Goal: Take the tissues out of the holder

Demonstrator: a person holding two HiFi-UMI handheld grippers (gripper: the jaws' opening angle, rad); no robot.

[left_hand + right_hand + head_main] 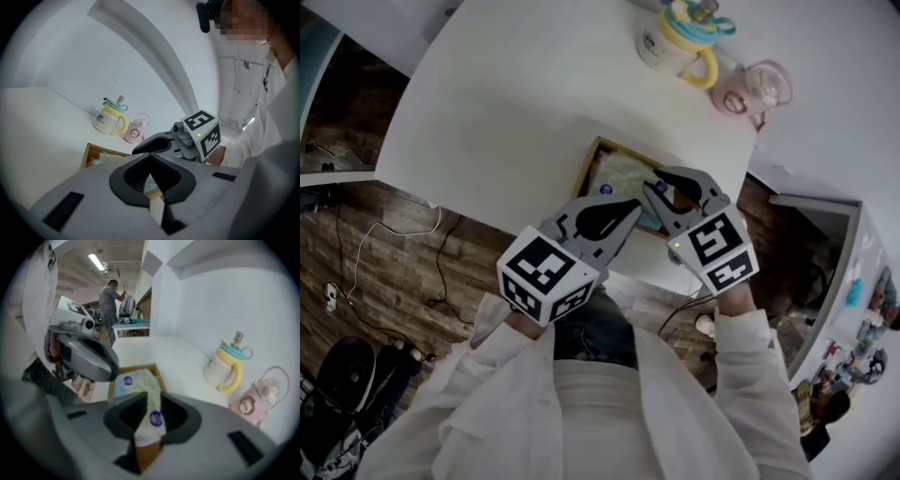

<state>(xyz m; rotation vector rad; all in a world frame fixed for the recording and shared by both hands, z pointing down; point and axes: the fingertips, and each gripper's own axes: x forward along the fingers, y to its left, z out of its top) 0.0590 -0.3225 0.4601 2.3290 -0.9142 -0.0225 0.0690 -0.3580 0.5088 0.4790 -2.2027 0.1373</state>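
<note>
Our right gripper (149, 411), half spread, hangs over the tissue pack (140, 383) in the holder (133, 367), frame centre. Our left gripper (630, 211) is pressed together, empty. The pack looks light, soft and slippery, so we'd pinch its long sides.

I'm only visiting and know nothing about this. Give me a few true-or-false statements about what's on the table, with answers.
1. The wooden holder sits near the edge of the white table, close to the person. True.
2. The holder is empty. False: tissue packs lie in it.
3. A yellow-handled cup stands next to a pink bottle. True.
4. The right gripper has its jaws pressed together. False: they stand apart, with a tissue pack showing between them.
</note>
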